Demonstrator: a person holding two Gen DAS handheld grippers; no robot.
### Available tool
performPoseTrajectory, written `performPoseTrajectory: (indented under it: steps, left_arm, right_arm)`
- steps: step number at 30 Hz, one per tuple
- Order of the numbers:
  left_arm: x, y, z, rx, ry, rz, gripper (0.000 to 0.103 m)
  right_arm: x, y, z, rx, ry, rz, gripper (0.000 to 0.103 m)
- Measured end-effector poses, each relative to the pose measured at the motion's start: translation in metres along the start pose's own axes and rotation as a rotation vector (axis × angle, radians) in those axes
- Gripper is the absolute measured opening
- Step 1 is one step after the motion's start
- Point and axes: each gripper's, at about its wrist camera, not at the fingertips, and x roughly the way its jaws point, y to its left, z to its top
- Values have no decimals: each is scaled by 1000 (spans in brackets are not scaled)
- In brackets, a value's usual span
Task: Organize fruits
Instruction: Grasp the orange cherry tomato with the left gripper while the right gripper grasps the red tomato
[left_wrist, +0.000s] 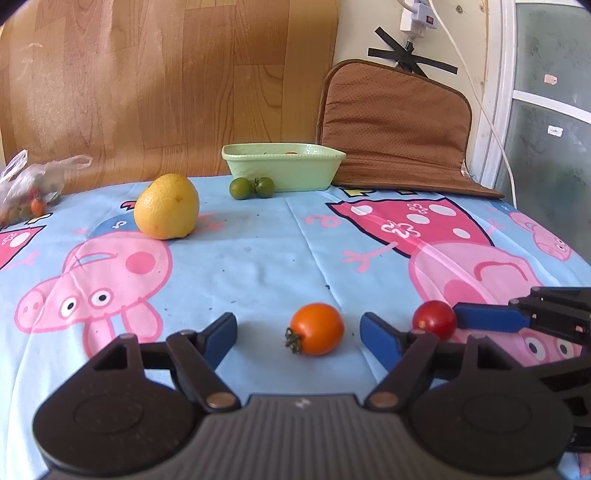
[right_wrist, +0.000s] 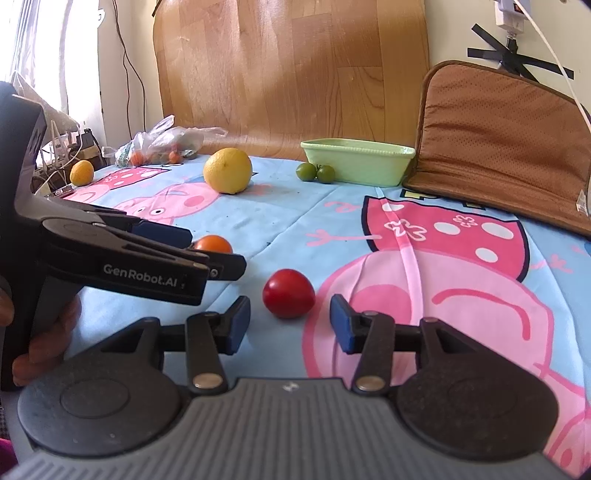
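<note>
My left gripper (left_wrist: 299, 334) is open, its fingers either side of an orange cherry tomato (left_wrist: 317, 329) lying on the tablecloth. My right gripper (right_wrist: 290, 323) is open around a red cherry tomato (right_wrist: 289, 298), also seen in the left wrist view (left_wrist: 434, 319). A large yellow citrus (left_wrist: 167, 211) sits mid-table. Two green tomatoes (left_wrist: 252, 188) lie in front of a light green tray (left_wrist: 284, 170) at the back; something red shows inside it. The orange tomato (right_wrist: 213, 244) shows partly behind my left gripper in the right wrist view.
A plastic bag of small tomatoes (left_wrist: 27, 192) lies at the back left. A small orange fruit (right_wrist: 81, 172) sits near the far left edge. A brown cushion (left_wrist: 397, 129) leans on the wall at the back right. The cartoon-print cloth (left_wrist: 258, 258) covers the table.
</note>
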Motion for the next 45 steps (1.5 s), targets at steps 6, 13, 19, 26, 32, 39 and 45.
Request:
performPoseTrajectory:
  steps: [6, 13, 19, 26, 32, 39, 45]
  left_arm:
    - [-2, 3, -1, -18, -14, -1, 76]
    - [-10, -1, -2, 10, -63, -13, 76]
    - [-13, -5, -3, 33, -87, -19, 76]
    - [-15, 2, -4, 0, -94, -38, 76]
    - [-8, -1, -3, 17, -47, -76, 76]
    - [-5, 22, -2, -106, -20, -149, 76]
    - [-17, 26, -5, -122, -90, -185, 76]
  right_arm:
    - [0, 2, 0, -13, 2, -12, 51]
    - [0, 3, -1, -15, 1, -16, 51]
    - [-2, -2, -2, 16, -9, -1, 52]
    - [0, -3, -1, 9, 2, 13, 63]
    - [0, -2, 0, 2, 1, -13, 63]
    - [-2, -7, -1, 39, -24, -49, 63]
    - [-7, -11, -2, 72, -66, -66, 63]
